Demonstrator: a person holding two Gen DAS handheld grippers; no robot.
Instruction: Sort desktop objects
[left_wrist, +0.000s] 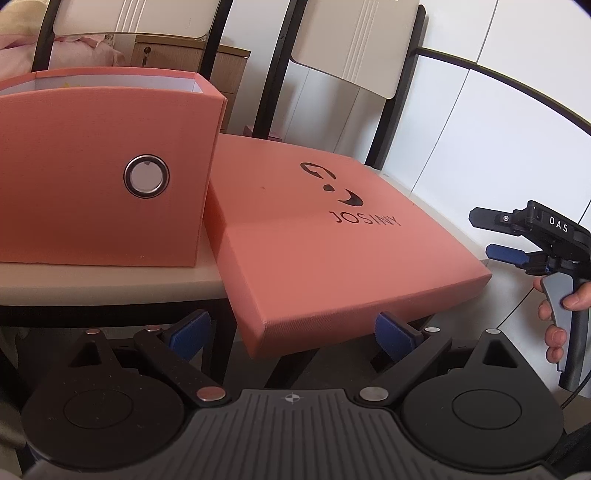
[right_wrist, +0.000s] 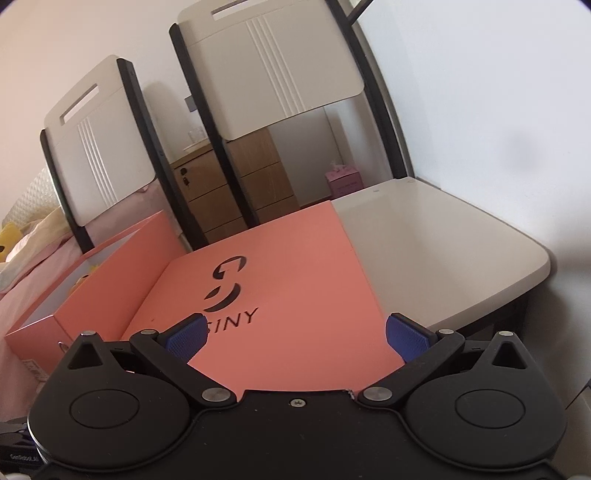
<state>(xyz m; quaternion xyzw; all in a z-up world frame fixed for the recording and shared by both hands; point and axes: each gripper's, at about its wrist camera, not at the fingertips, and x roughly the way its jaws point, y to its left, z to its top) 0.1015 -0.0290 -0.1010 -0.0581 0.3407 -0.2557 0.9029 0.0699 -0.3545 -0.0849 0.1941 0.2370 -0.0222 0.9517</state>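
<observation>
Box lid (left_wrist: 332, 236) lies flat on the table (left_wrist: 110, 284) at 3 o'clock of the open box (left_wrist: 99, 173), overhanging the edge, probably for easy gripping. Left tongs (left_wrist: 291, 332) and right tongs (right_wrist: 295, 338) are spread wide, holding nothing (lid untouched).

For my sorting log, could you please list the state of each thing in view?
Box: open, upright on the chair seat.
Lid: off the box, flat, logo up, overhanging the seat edge.
Left gripper: open, empty.
Right gripper: open, empty, above the lid.
</observation>
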